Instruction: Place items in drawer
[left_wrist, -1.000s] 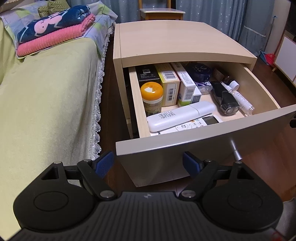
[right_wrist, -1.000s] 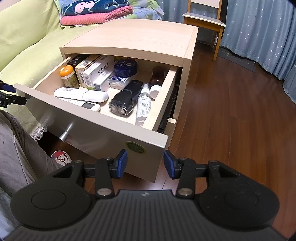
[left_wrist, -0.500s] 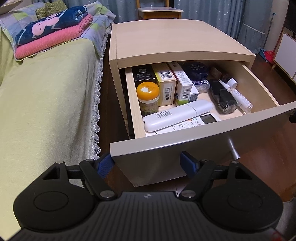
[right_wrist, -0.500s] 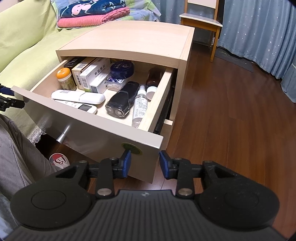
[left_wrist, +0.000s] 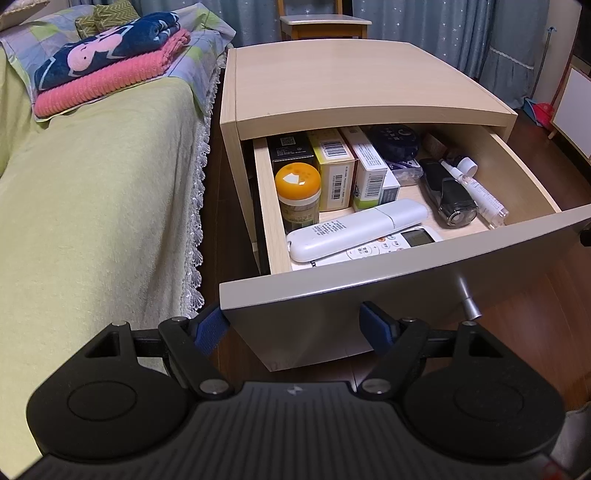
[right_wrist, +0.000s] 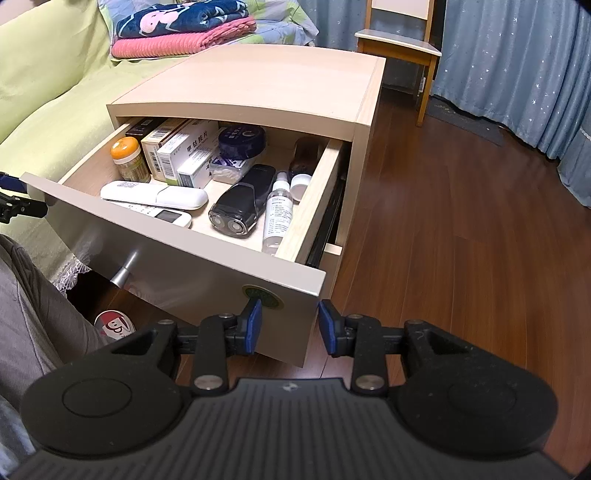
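Note:
The nightstand (left_wrist: 351, 81) has its drawer (left_wrist: 369, 291) pulled out. Inside lie a white remote (left_wrist: 354, 229), an orange-lidded jar (left_wrist: 297, 181), several medicine boxes (left_wrist: 332, 166), a black shaver (left_wrist: 448, 195) and a spray bottle (left_wrist: 476, 192). My left gripper (left_wrist: 295, 326) is open, its blue pads right at the left end of the drawer front. My right gripper (right_wrist: 290, 325) is open with a narrower gap, at the right corner of the drawer front (right_wrist: 184, 266). Neither holds anything. The shaver (right_wrist: 240, 203) and bottle (right_wrist: 279, 214) sit toward the drawer's right side.
A bed with a green cover (left_wrist: 92, 203) and folded blankets (left_wrist: 107, 66) stands left of the nightstand. A wooden chair (right_wrist: 399, 44) and blue curtains are behind. Brown wood floor (right_wrist: 461, 240) spreads to the right. A person's grey-clad leg (right_wrist: 29, 314) and a shoe (right_wrist: 114, 323) are below the drawer knob (right_wrist: 123, 271).
Both grippers have moved forward up to the drawer front, and the drawer has slid a little way into the nightstand. The right gripper's gap has stayed narrow.

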